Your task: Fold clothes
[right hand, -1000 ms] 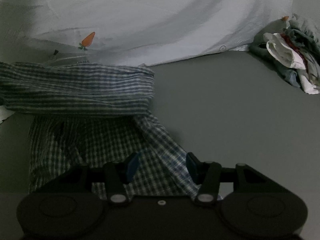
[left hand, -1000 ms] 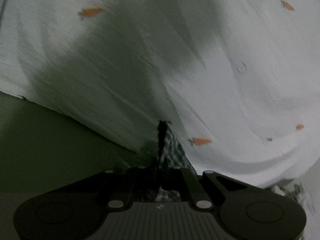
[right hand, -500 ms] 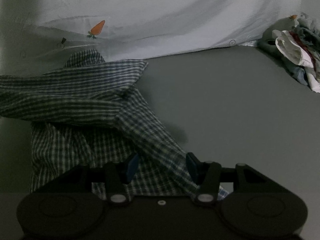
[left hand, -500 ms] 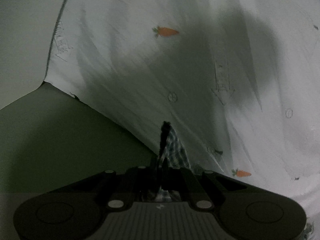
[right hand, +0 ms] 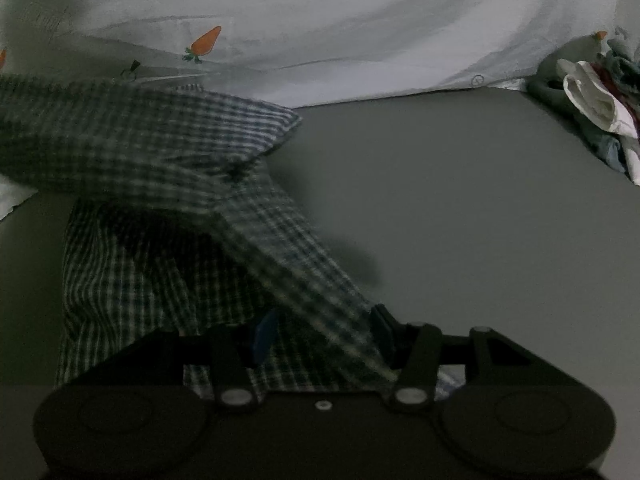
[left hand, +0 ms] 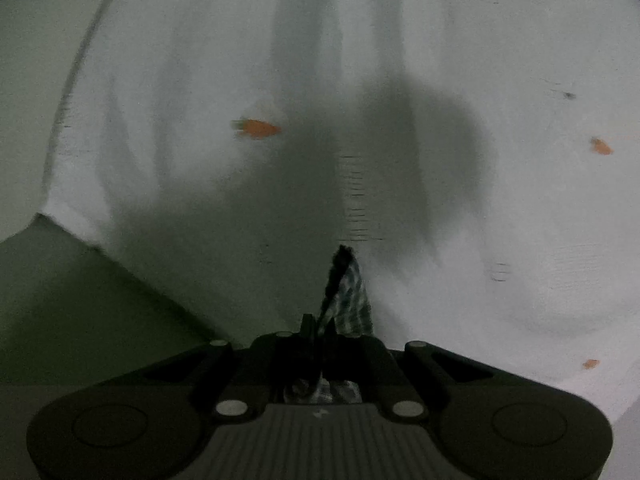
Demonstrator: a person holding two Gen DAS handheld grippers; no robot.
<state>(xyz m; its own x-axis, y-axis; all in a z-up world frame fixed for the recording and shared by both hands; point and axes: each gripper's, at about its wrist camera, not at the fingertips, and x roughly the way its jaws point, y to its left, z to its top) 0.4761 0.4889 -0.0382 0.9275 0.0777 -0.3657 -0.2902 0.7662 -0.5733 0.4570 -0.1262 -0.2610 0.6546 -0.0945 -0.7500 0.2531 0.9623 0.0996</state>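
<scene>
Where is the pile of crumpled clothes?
In the right wrist view, the pile of crumpled clothes sits at the far right edge of the grey table, beside the white carrot-print sheet.

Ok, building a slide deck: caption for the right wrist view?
Open right gripper over a checked shirt on a grey table, carrot-print sheet behind.

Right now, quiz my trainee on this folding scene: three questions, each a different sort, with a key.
1. True or false: the left gripper is shut on the checked shirt.
2. The right gripper has its fingers: A open, B shut.
3. Fill in: the white sheet is printed with orange ____.

Key: 1 true; 2 A; 3 carrots.
</scene>
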